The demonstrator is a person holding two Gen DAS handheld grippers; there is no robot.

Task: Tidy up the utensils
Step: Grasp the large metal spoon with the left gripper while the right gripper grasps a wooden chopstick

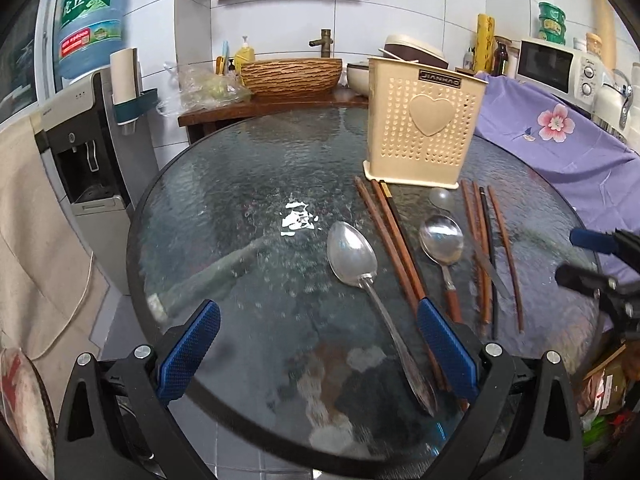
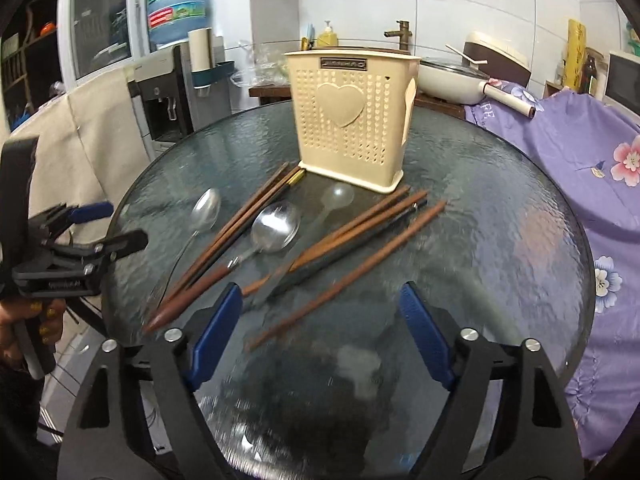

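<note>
The right gripper [image 2: 320,332] is spread wide with nothing between its blue pads, poised over the near edge of the round glass table [image 2: 520,248]. Just ahead of it lies a single brown chopstick [image 2: 348,276], running from the near edge toward the middle. The left gripper [image 1: 320,352] is likewise spread and empty, above the near edge, with the long handle of a steel spoon [image 1: 352,252] passing between its pads but not pinched.

Further out, all the utensils are loose on the glass: a bundle of chopsticks [image 2: 240,232] beside the steel spoon, a wooden-handled spoon [image 2: 276,226] in the middle, a clear plastic spoon [image 2: 338,196] close to the holder's foot, and a second bundle of chopsticks [image 2: 360,228] to the right. The cream perforated holder [image 2: 352,120], with a heart on its face, stands upright near the far edge, and nothing can be seen standing in it.

So the sorting looks to be at its first pick. The next move likely calls for lowering a gripper over one thin piece, squeezing it cleanly off the slick glass, then tipping it upright into the holder.

The holder's small nameplate seems to read "JIANHAO". A water jug [image 1: 90,24] carries a green label with Chinese characters too blurred to read.
</note>
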